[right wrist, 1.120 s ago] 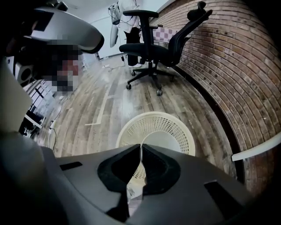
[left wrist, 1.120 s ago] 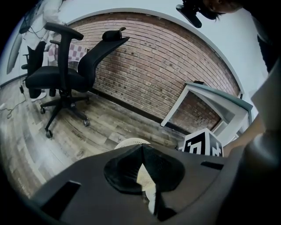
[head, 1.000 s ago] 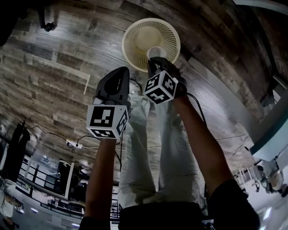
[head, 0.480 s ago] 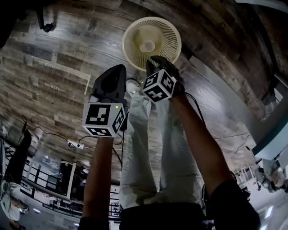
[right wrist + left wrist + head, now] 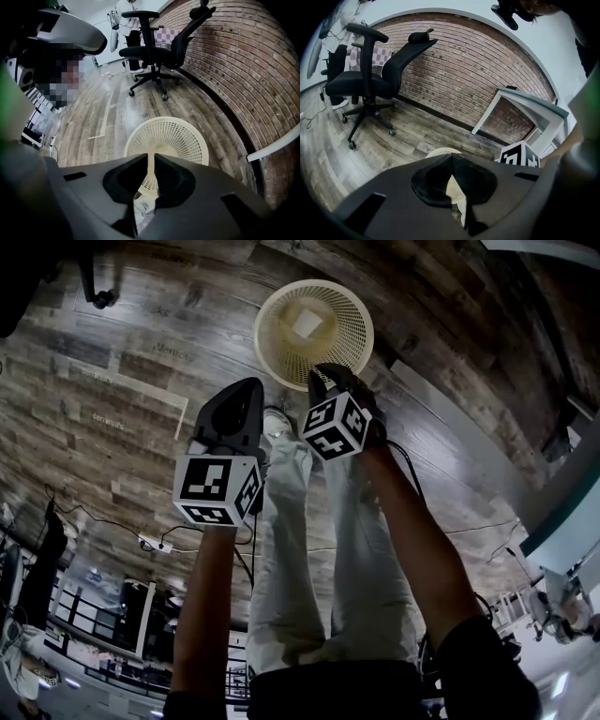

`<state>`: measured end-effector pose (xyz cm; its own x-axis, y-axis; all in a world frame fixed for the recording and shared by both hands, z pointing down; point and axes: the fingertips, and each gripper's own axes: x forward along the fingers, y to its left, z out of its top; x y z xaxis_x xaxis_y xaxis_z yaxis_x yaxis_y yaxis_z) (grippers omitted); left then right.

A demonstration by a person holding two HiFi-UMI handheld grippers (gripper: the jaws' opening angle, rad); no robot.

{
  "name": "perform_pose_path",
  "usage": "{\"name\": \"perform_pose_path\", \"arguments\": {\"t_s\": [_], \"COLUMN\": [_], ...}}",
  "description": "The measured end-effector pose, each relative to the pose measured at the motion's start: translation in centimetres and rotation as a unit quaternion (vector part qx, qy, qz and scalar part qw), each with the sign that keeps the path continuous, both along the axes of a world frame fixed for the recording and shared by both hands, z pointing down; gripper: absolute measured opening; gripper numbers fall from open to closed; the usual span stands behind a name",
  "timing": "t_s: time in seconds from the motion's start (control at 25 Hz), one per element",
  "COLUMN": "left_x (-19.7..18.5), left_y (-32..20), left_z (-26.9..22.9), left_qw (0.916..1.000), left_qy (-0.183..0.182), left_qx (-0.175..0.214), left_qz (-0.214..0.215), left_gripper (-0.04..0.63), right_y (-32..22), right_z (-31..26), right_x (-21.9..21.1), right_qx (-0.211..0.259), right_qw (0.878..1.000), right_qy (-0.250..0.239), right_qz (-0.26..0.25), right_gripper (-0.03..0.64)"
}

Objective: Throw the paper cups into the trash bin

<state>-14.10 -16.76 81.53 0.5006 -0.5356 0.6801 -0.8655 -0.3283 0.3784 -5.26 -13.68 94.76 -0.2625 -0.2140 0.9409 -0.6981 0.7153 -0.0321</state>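
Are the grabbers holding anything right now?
Nothing is held. The right gripper, jaws slightly apart, is empty above the trash bin; the left gripper, jaws together, is empty. A paper cup lies inside the bin.

A cream, round trash bin (image 5: 314, 334) with perforated mesh walls stands upright, mouth open, on the wood-plank floor (image 5: 141, 381). One pale paper cup (image 5: 306, 322) rests inside on its bottom, its pose unclear.

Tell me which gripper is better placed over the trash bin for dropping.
Right. The right gripper hangs at the trash bin's near rim; the left gripper is beside it, over the floor. Both are empty.
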Motion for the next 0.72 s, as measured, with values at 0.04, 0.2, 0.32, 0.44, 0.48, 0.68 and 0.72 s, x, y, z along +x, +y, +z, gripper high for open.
{"name": "perform_pose_path", "arguments": {"t_s": [0.04,0.2,0.32,0.44,0.48,0.68,0.72], "left_x": [-0.1,0.0,0.0,-0.2,-0.2,-0.1,0.0], "left_y": [0.0,0.5,0.9,1.3,1.5,2.6,2.7], "left_z": [-0.1,-0.6,-1.1,-1.7,-1.9,-3.8,-4.3], "left_qw": [1.0,1.0,1.0,0.9999,0.9999,0.9998,0.9996], "left_qy": [0.0,-0.004,-0.005,-0.006,-0.007,-0.009,-0.012], "left_qx": [0.0,0.001,0.003,0.006,0.007,0.012,0.016], "left_qz": [0.0,0.006,0.006,0.006,0.008,0.014,0.017], "left_gripper": [0.002,0.002,0.003,0.003,0.002,0.002,0.002], "right_y": [-0.1,-0.4,-0.4,-0.1,0.0,0.6,0.5], "right_z": [-0.4,-2.0,-3.0,-4.0,-4.4,-7.6,-8.4], "right_x": [-0.1,0.1,0.3,0.4,0.4,0.7,0.8], "right_qx": [0.003,0.023,0.029,0.035,0.038,0.047,0.049], "right_qw": [1.0,1.0,0.999,0.999,0.999,0.998,0.998], "right_qy": [-0.002,-0.004,-0.005,-0.007,-0.007,-0.017,-0.021], "right_qz": [0.002,0.016,0.021,0.022,0.022,0.027,0.03], "right_gripper": [0.044,0.009,0.006,0.006,0.005,0.005,0.005]}}
